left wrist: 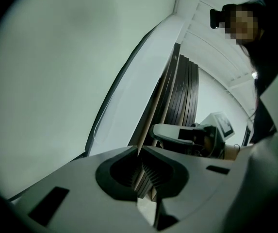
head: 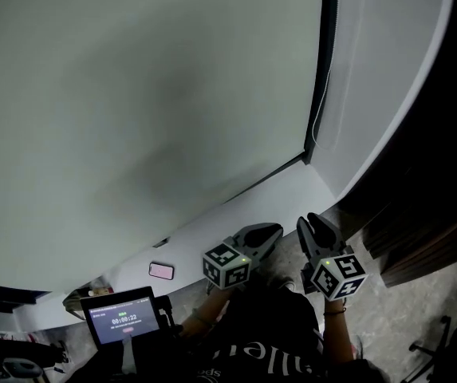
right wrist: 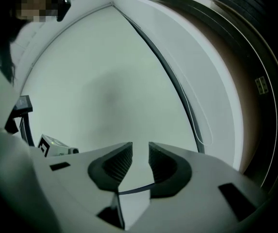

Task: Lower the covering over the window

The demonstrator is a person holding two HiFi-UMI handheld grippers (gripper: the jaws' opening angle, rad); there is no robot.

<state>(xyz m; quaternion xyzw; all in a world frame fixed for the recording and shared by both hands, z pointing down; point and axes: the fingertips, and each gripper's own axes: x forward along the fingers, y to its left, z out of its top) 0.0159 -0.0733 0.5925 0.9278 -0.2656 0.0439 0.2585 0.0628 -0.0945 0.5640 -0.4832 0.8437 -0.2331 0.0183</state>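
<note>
Seemingly the job is close to finished. The blind (head: 148,110) shows as one flat grey-green sheet across the whole pane, and its bottom edge looks to meet the white sill (head: 244,206) with no glass showing beneath it.

Below the blind's left part, a small lit screen (head: 122,319) stands in front of the person. Just up from it, a pink phone (head: 161,270) lies on the sill under the blind.

Below the blind's right part, the left gripper (head: 272,231) is held near the sill with its jaws together and nothing caught between them. Beside it, under the blind's right bottom corner, the right gripper (head: 312,223) has its jaws apart and empty.

Along the blind's right edge, by the dark frame, a thin cord (head: 317,126) hangs in a loop. Neither gripper touches it. Further right of the blind, past the white wall, is a dark slatted panel (head: 419,214).

I judge that lowering is done as far as these views show. At most, what remains is a check that the bottom edge sits fully on the sill, or a last short pull on the cord if it does not. The dim light makes that seam hard to read exactly.
</note>
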